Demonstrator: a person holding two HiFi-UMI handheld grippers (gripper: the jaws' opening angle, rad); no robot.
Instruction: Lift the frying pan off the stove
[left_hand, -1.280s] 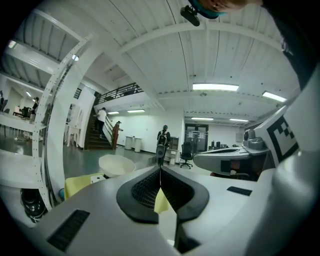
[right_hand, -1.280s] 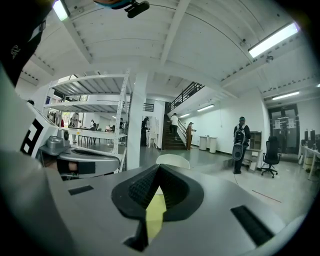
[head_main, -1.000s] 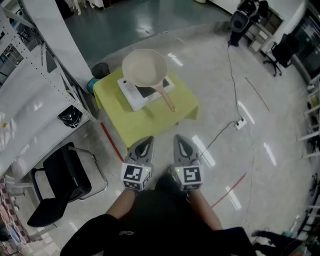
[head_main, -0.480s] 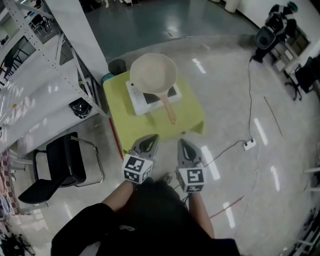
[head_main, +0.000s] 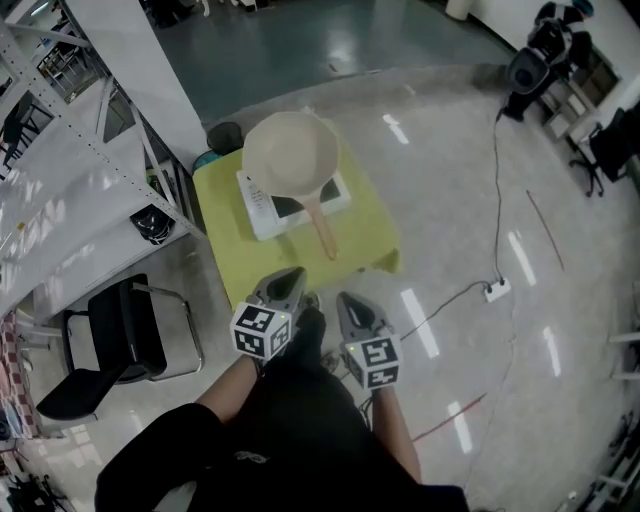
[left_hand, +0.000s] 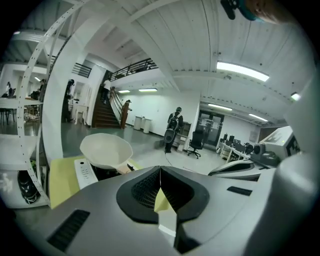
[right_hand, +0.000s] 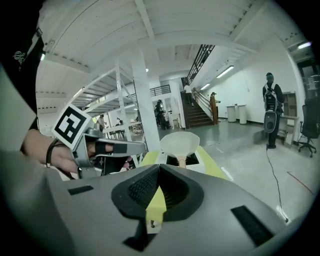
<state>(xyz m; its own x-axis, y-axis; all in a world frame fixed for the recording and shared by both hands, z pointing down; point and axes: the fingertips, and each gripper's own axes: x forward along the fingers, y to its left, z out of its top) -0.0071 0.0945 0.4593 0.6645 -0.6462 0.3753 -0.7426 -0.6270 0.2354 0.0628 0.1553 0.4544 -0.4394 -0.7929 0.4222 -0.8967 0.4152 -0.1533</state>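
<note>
Head view: pan sits on stove; your left gripper and right gripper, closed and empty, hang short; lift not begun.

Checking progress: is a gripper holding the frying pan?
No, the frying pan rests on the stove, apart from the left gripper and right gripper.

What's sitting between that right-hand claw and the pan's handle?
Nothing but the bare top of the yellow table. The head view shows that stretch, from the right gripper to the frying pan handle, with no object on it.
</note>
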